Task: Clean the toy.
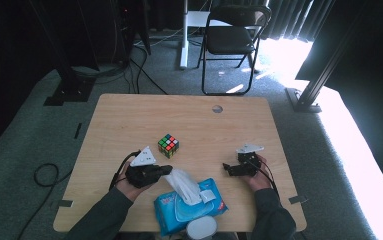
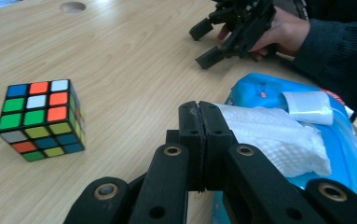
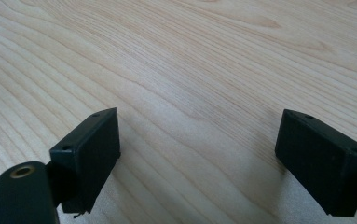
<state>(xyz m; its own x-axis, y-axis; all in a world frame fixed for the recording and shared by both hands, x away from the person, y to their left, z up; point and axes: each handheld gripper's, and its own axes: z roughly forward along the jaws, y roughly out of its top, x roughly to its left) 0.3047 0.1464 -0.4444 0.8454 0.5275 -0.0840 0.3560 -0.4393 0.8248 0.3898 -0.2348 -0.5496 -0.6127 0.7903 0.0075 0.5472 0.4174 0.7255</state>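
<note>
Two claws work over a wooden tabletop [image 1: 129,115], and the nearest thing to the person is a blue pack of wet wipes [image 1: 189,207] lying at the near edge, its flap open. One white wipe [image 1: 184,185] stands up out of the opening, drawn toward the left. The left claw [image 2: 199,116] has its jaws pressed together on the edge of that wipe; in the left gripper view a thin sliver of white shows in the seam between them. The step in hand looks like pulling a single sheet out of the pack. It is not free yet, since its lower part is inside the opening. The next move calls for a steady draw up and away from the pack, and the pack may lift or slide with it unless something holds it down.

The right claw [image 1: 227,168] rests low over the tabletop to the right of the pack, apart from it, its jaws spread wide with only bare wood between them. It is placed well to come across and pin the pack.

Farther in, a scrambled colour cube [image 1: 168,145] sits near the tabletop's middle, just beyond the left claw, untouched. A round cable hole [image 1: 217,108] lies near the far edge.

Beyond the tabletop, grey carpet, a black folding chair [image 1: 231,37], dark curtains, and strong daylight at the far right.
</note>
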